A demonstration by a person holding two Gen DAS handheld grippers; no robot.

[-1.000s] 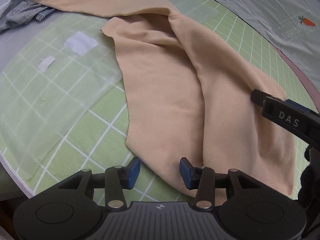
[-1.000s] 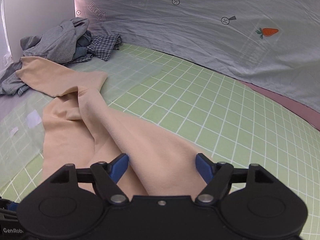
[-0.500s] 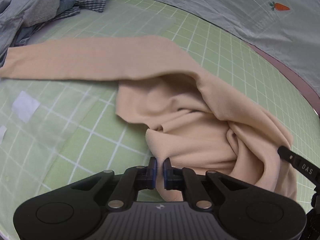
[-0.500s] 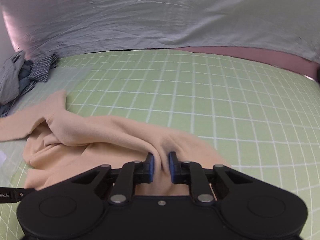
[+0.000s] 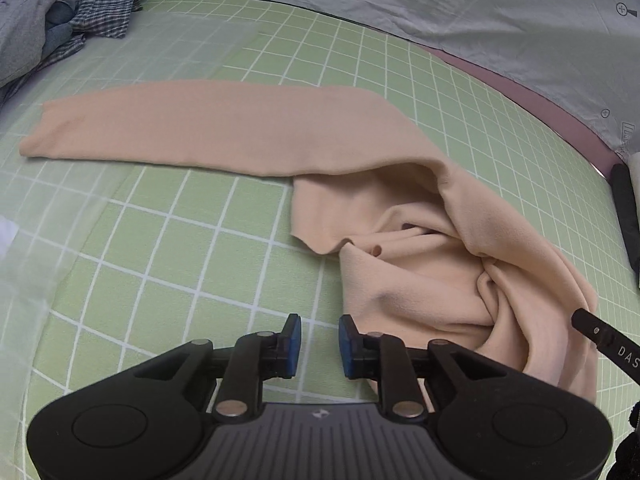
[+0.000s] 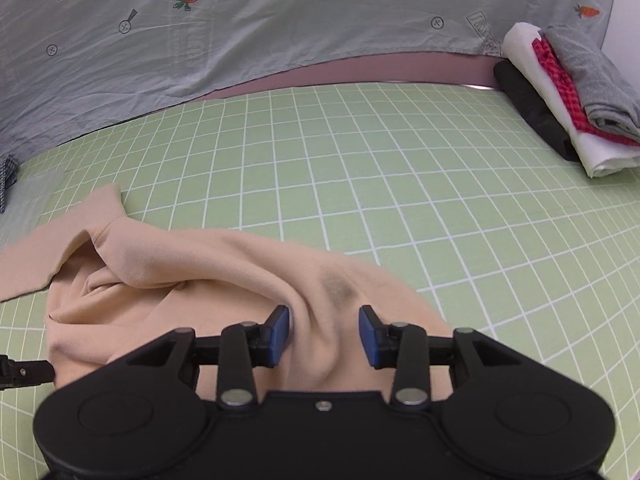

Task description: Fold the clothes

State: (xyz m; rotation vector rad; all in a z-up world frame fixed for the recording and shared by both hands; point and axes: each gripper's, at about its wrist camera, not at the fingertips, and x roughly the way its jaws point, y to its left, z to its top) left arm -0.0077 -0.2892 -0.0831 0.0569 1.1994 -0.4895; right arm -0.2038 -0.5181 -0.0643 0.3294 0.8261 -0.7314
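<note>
- Looking down on a green mat ruled with white grid lines, we see it spread wide under both grippers.
- At its far edge we see a grey sheet printed with small carrots, and a mauve strip between sheet and mat.
- At the far left we find a loose heap of clothes, grey and checked, lying on the mat's corner.
- At the far right we see a folded stack of black, white, red-checked and grey pieces.
- The peach garment lies on the mat, bunched into folds at the near right, with one long part stretched flat toward the left.
- Our left gripper hangs just beside the garment's near left edge; its jaws are opening, with only bare mat in the narrow gap, and the right blue pad sits against the cloth's edge.
- Our right gripper sits over the bunched cloth; its jaws are opening, and a raised ridge of the peach fabric stands between the blue pads, which no longer press on it.
- We see the tip of the other gripper at the frame edge in each view.
</note>
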